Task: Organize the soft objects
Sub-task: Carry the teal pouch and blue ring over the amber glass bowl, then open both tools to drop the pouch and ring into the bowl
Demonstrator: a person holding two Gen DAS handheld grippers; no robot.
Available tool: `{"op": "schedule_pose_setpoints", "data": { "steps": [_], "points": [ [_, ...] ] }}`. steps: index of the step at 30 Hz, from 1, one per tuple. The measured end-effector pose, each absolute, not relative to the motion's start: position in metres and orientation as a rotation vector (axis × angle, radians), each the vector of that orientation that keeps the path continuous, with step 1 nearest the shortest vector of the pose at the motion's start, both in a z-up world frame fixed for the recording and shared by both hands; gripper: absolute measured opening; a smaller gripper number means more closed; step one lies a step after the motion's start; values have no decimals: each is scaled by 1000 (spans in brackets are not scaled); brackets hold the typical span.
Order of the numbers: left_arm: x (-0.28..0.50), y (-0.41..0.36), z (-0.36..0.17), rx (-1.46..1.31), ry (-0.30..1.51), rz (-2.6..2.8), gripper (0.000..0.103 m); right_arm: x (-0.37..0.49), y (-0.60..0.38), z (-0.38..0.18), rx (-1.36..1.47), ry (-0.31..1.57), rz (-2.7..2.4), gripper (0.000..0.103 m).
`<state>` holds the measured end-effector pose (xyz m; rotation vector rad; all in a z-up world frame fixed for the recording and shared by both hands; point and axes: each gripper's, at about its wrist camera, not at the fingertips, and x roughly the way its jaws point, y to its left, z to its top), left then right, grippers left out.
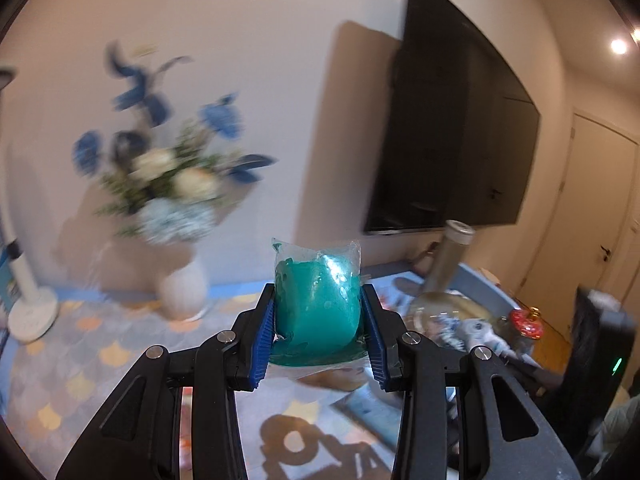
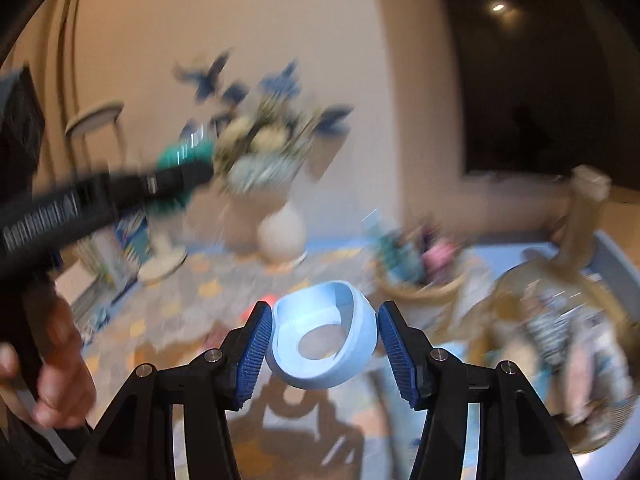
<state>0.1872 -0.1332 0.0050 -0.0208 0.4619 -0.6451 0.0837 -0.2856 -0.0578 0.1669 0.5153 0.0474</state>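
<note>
Aloft, left gripper clamping teal pouch (tilted slightly downward), right gripper squeezing pale-blue ring.

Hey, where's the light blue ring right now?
In the right wrist view, the light blue ring sits between the right gripper's jaws, lifted above the patterned tabletop, in front of the white vase.

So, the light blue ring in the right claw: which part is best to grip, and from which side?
Grip the light blue ring across its outer wall, one pad on each opposite side, approaching from its open face as the right claw does now. The rounded wall gives the pads two facing surfaces, and the hollow middle probably lets it squash, so squeeze gently.
</note>
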Motion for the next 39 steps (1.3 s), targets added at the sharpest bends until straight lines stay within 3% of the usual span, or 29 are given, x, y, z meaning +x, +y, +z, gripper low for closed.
{"op": "schedule_pose_setpoints", "data": {
  "steps": [10,17,18,20,22,30,39],
  "points": [
    [171,-273,16,134,461,-818,37,55,-452,-39,360,463,-292,54],
    [184,-363,-35,187,630,-931,38,62,-532,-75,504,522,-454,56],
    [184,-372,-42,206,639,-935,40,62,-539,-82,523,533,-470,59],
    [184,-388,-53,247,649,-947,63,64,-555,-96,574,565,-501,65],
    [187,-399,-63,272,676,-954,76,65,-567,-107,612,587,-485,65],
    [198,-380,-76,169,780,-994,76,36,-566,-113,658,585,-491,67],
    [159,-293,-44,179,661,-969,76,29,-490,-82,567,558,-396,67]
  ]
}}
